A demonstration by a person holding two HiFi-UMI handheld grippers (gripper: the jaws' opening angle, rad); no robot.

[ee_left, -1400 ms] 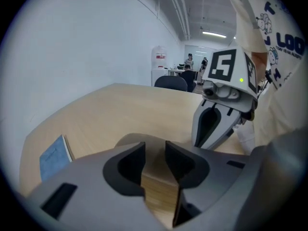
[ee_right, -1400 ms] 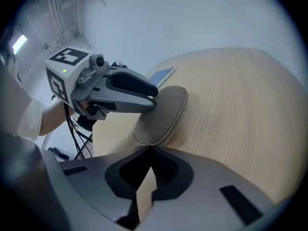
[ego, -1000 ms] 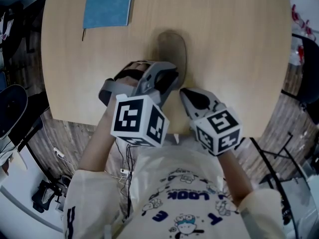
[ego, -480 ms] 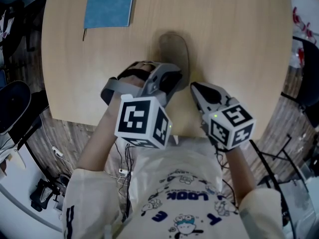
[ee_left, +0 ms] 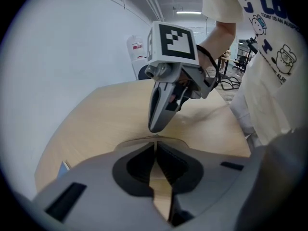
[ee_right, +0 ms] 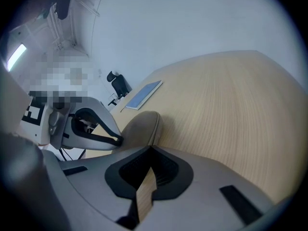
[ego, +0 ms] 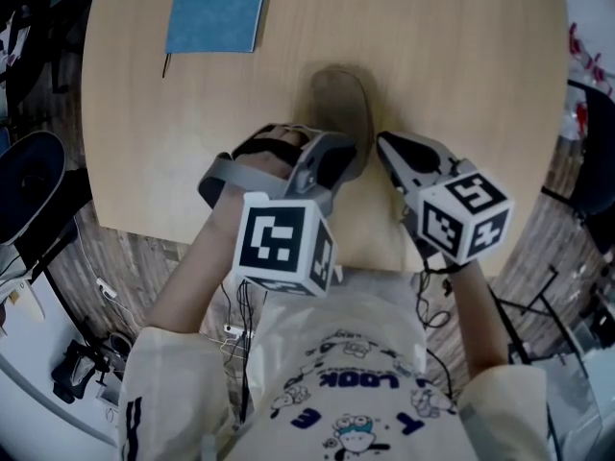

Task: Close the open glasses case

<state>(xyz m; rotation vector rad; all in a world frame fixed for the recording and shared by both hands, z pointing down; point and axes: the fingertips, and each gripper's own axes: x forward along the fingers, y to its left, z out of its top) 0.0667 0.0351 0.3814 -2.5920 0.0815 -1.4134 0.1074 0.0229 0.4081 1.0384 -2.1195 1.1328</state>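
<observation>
A tan glasses case [ego: 341,99] lies with its lid down on the round wooden table [ego: 461,75]. My left gripper [ego: 348,159] rests at the case's near end. Its jaws are closing to a thin slit, and I see nothing between them [ee_left: 155,143]. My right gripper [ego: 383,142] is shut and empty, just right of the case's near end and apart from it. In the right gripper view the case [ee_right: 139,126] sits just beyond the shut jaws [ee_right: 151,148], with the left gripper [ee_right: 118,139] at its left. The left gripper view shows the right gripper [ee_left: 156,126] pointing down at the table.
A blue notebook [ego: 216,8] lies at the table's far left, also seen in the right gripper view [ee_right: 143,94]. The table's near edge [ego: 288,248] runs just under both hands. A dark chair [ego: 29,185] stands on the floor to the left.
My right gripper has moved rightward and a little farther onto the table, ending beside the case's near right end. The left gripper and the case have kept their places.
</observation>
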